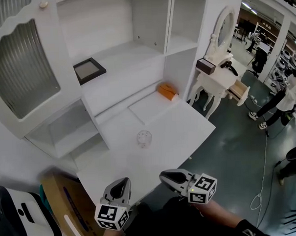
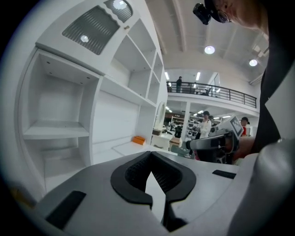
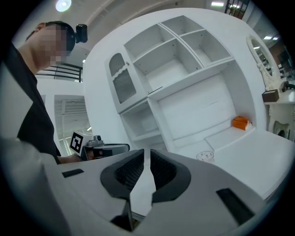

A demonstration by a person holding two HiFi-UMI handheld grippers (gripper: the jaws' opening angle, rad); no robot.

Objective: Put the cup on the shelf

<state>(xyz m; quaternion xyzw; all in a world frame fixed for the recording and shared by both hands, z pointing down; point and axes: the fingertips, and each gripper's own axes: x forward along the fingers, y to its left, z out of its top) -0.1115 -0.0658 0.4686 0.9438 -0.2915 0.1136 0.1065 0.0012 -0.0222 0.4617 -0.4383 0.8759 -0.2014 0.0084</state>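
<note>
Both jaws pressed together, empty, left gripper [image 1: 124,182], right gripper [image 1: 165,176], clear cup [image 1: 144,138] standing on white desk [image 1: 187,128]

Clear cup [image 1: 144,138] with faint dots, upright, near the middle of the white worktop [image 1: 183,133], closer to its back edge than its front. White open-fronted shelf [image 1: 131,62] behind, well apart.

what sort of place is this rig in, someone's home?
Probably not a home: it looks like a big hall staged with furniture. A white shelf unit and a dressing table stand on an open floor, with a railed mezzanine overhead.
</note>
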